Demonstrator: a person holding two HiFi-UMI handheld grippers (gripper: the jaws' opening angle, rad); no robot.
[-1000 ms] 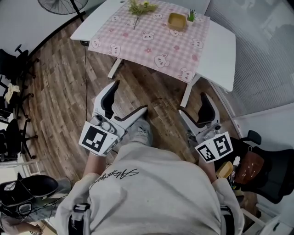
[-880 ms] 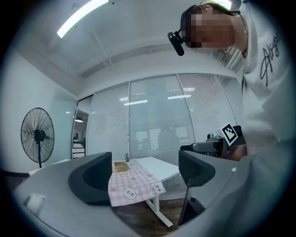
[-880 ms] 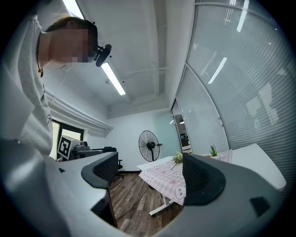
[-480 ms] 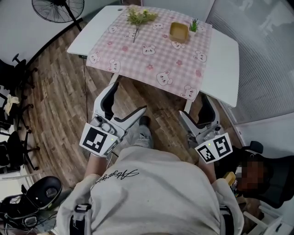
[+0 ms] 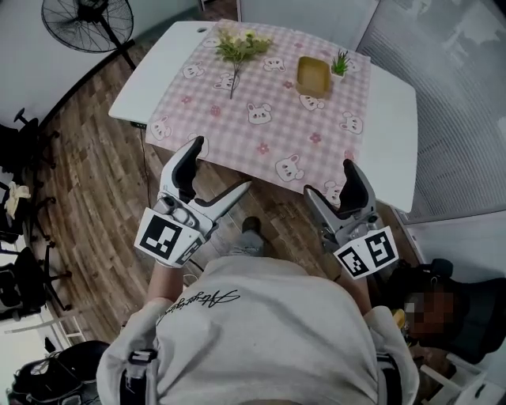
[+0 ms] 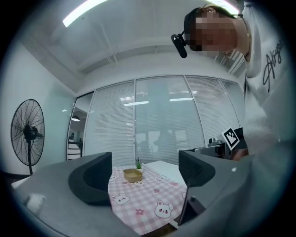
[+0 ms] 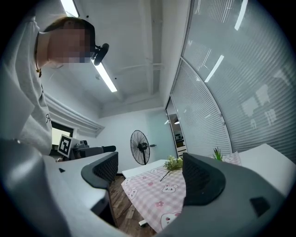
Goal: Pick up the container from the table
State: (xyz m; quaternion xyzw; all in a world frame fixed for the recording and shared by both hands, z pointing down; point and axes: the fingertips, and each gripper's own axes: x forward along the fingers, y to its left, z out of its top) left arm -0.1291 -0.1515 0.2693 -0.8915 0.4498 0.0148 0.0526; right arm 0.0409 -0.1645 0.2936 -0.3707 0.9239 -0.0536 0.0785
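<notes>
**Container lies far ahead**

The white rectangular table (image 5: 395, 103) carries a pink checked tablecloth (image 5: 269, 103). The tan square container (image 5: 314, 76) sits at its far side, almost straight beyond the nearer right gripper (image 5: 330, 180). That one and the left gripper (image 5: 220, 168) both gape empty.

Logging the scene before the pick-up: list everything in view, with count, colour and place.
table: one, white, ahead on wood floor
cloth: one, pink check with bunnies, over the table
container: one, tan, far side of cloth
potted plant: one, green, just right of the container
flower sprig: one, yellow-green, cloth's far left
fan: one, black, floor beyond table's left
left gripper: one, grey-black, open, empty, short of table
right gripper: one, grey-black, open, empty, by table's near edge
</notes>
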